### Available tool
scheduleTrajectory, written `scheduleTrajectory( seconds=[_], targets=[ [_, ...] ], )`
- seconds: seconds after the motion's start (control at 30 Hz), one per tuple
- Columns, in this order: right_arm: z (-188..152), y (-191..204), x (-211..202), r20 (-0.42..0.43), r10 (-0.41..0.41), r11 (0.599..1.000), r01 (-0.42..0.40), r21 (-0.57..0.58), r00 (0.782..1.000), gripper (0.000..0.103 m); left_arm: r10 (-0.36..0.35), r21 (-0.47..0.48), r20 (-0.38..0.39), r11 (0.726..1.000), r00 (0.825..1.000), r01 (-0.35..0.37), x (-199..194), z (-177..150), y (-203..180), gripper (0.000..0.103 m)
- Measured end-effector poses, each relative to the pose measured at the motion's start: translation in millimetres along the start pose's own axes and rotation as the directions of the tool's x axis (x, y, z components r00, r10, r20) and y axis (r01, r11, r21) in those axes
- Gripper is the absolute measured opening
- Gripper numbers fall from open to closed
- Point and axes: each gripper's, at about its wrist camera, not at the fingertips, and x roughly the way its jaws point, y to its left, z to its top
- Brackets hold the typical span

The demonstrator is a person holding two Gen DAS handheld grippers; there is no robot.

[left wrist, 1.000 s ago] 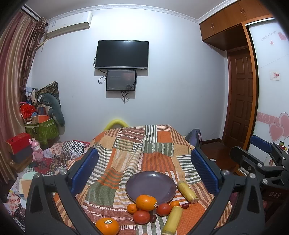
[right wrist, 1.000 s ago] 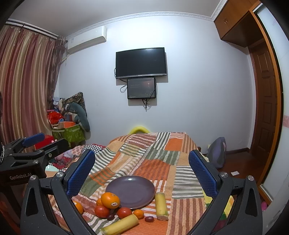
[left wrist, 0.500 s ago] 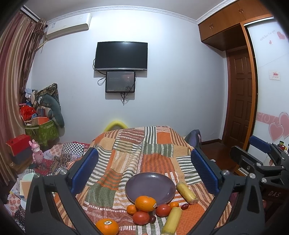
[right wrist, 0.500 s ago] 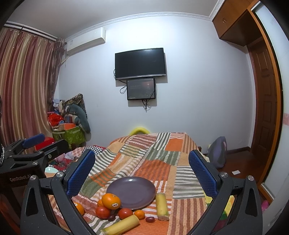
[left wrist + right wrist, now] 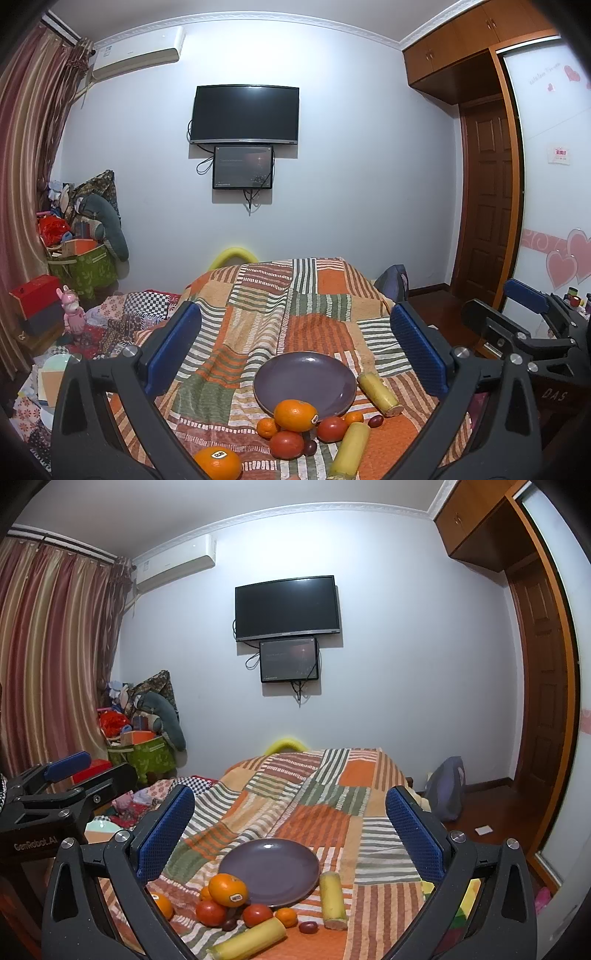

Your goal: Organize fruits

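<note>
An empty purple plate point(image 5: 305, 382) point(image 5: 269, 871) lies on the patchwork bedspread point(image 5: 295, 317). In front of it sit a big orange point(image 5: 295, 415) point(image 5: 227, 890), two tomatoes point(image 5: 286, 445) point(image 5: 210, 912), small tangerines point(image 5: 267, 427), dark grapes point(image 5: 307, 927) and two yellow stalk pieces point(image 5: 380, 393) point(image 5: 332, 895). Another stickered orange point(image 5: 217, 463) lies nearer, to the left. My left gripper point(image 5: 295, 347) and right gripper point(image 5: 290, 823) are both open and empty, held above the fruit.
A TV point(image 5: 243, 114) and small screen hang on the far wall. Clutter, a green box point(image 5: 85, 269) and toys fill the floor at left. A wooden door point(image 5: 487, 206) and a bag point(image 5: 445, 790) are at right. The other gripper point(image 5: 532, 332) shows at the right edge.
Both views have shifted very slightly; the fruit and plate sit marginally higher in frame. Both grippers stay open and nothing was touched.
</note>
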Motion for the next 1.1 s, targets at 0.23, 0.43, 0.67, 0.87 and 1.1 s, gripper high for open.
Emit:
scheduleTrajectory(
  seconds=[0.23, 0.43, 0.67, 0.87, 1.1],
  targets=[
    [-4, -5, 7, -0.032, 0.022, 1.000, -0.022, 0.019, 0.999, 0.103, 0.015, -0.025, -0.024, 1.000, 1.000, -0.016, 8, -3, 8, 0.103],
    [-12, -4, 15, -0.073, 0.037, 0.999, -0.036, 0.010, 0.997, 0.100, 0.060, -0.010, -0.079, 0.998, 0.995, -0.061, 21, -13, 20, 0.094],
    [-25, -6, 32, -0.160, 0.062, 0.998, -0.060, 0.017, 0.985, 0.082, 0.107, 0.005, -0.190, 0.994, 0.976, -0.108, 41, -40, 50, 0.088],
    [-35, -3, 49, -0.241, 0.124, 0.992, -0.115, 0.052, 0.963, 0.072, 0.156, -0.013, -0.298, 0.986, 0.942, -0.167, 61, -63, 82, 0.080],
    [-49, 6, 70, -0.327, 0.170, 0.985, -0.158, 0.063, 0.929, 0.072, 0.143, -0.030, -0.425, 0.985, 0.894, -0.172, 82, -100, 107, 0.074]
  ],
)
